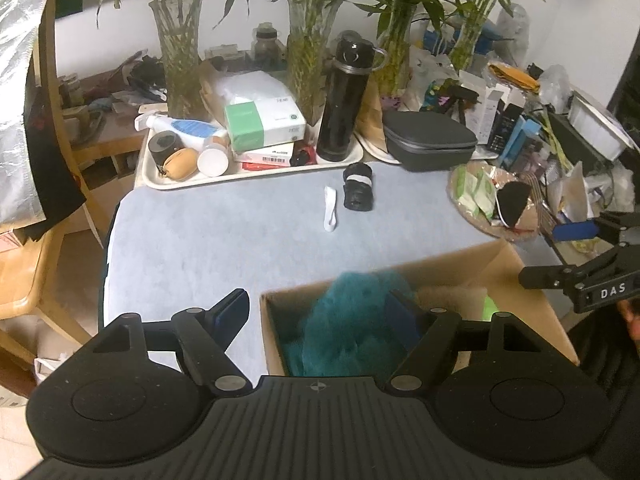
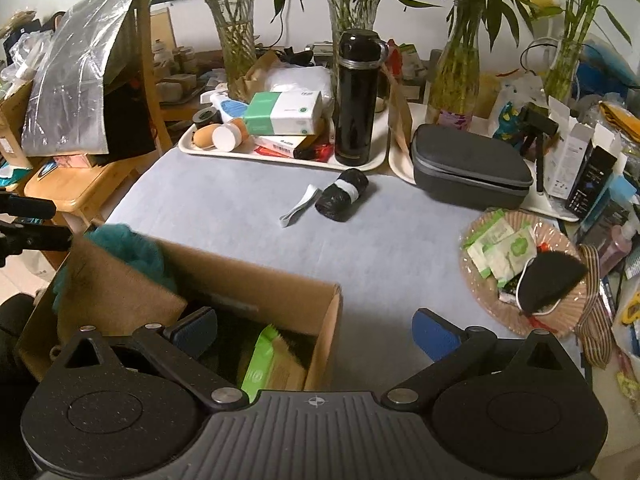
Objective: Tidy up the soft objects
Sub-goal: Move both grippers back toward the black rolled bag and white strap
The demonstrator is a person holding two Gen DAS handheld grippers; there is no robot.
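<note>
Left tongs (image 1: 320, 312) are spread wide over the box (image 1: 276, 332), the teal fluff (image 1: 352, 320) seen inside it. Right tongs (image 2: 316, 332) gape wide, holding nothing. Black roll (image 2: 342, 195) left on the worktop (image 2: 240, 208).

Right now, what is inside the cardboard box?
In the box: a teal fluffy item at one end, a green pack and something tan beside it. The box floor and anything beneath these is covered.
</note>
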